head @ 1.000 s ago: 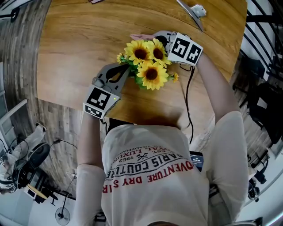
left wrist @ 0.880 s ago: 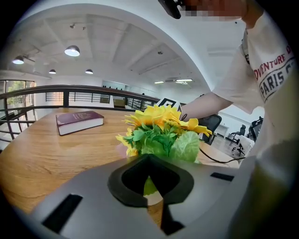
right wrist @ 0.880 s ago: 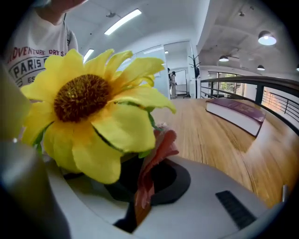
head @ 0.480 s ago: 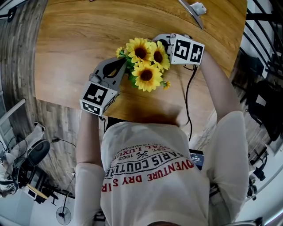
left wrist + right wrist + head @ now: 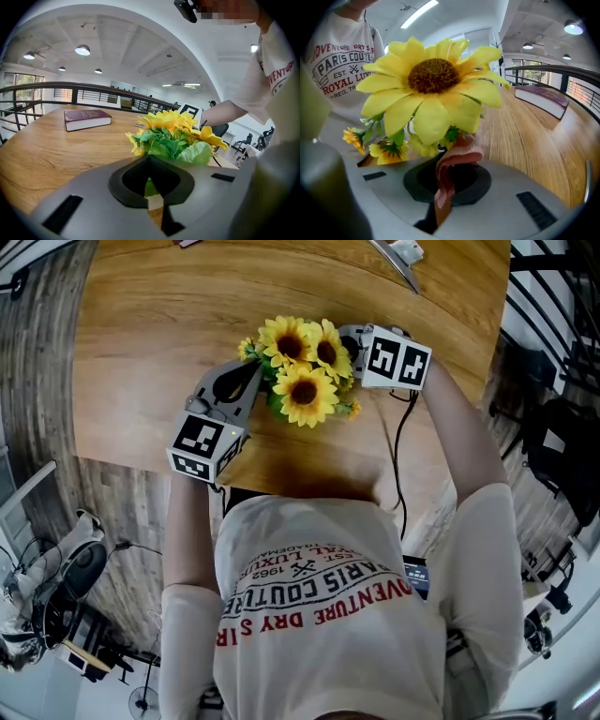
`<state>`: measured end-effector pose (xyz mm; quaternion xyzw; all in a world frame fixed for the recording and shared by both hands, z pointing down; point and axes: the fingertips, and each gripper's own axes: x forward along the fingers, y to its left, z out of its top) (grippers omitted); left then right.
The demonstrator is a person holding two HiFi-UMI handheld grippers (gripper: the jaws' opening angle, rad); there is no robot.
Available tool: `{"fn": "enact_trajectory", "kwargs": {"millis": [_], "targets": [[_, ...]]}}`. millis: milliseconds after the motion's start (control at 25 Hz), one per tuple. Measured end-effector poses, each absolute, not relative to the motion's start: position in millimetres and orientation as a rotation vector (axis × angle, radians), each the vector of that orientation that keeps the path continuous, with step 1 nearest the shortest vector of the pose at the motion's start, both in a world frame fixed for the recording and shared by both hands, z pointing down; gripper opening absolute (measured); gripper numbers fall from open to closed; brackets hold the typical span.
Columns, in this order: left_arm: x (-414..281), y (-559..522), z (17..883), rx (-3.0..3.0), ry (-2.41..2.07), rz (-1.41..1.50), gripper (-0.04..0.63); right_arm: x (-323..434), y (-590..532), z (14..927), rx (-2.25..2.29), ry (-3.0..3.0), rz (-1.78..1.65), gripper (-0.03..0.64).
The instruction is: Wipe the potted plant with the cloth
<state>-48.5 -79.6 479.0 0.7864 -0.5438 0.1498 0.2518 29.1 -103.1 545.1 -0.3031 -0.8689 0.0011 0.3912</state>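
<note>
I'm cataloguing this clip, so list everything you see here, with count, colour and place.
table: one, light wood, under everything
sunflowers: one bunch with three big blooms and smaller ones, yellow with green leaves, on the table between the grippers
cloth: one, pink, pinched in the right gripper under a bloom
book: one, maroon, flat on the table away from the plant
cable: one, black, running from the right gripper over the table's near edge
railing: one, black, beyond the table
left gripper: one, grey, jaws together at the leaves
right gripper: one, grey, jaws closed on the cloth
shirt: one, white with red and dark print, worn by the person
</note>
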Motion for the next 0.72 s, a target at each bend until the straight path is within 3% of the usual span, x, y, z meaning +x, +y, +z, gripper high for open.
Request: {"fn": "enact_trajectory", "kwargs": {"millis": [440, 720], "targets": [[-49.4, -78.2, 482.3, 2.132, -1.526, 0.413, 0.015, 46.9, -79.6, 548.1, -0.600, -2.185, 0.027, 0.037], [-55.5, -73.7, 481.6, 2.078, -1.629, 0.342, 0.015, 70.3, -113.6, 540.2, -0.135, -2.196, 0.019, 0.037]]}}
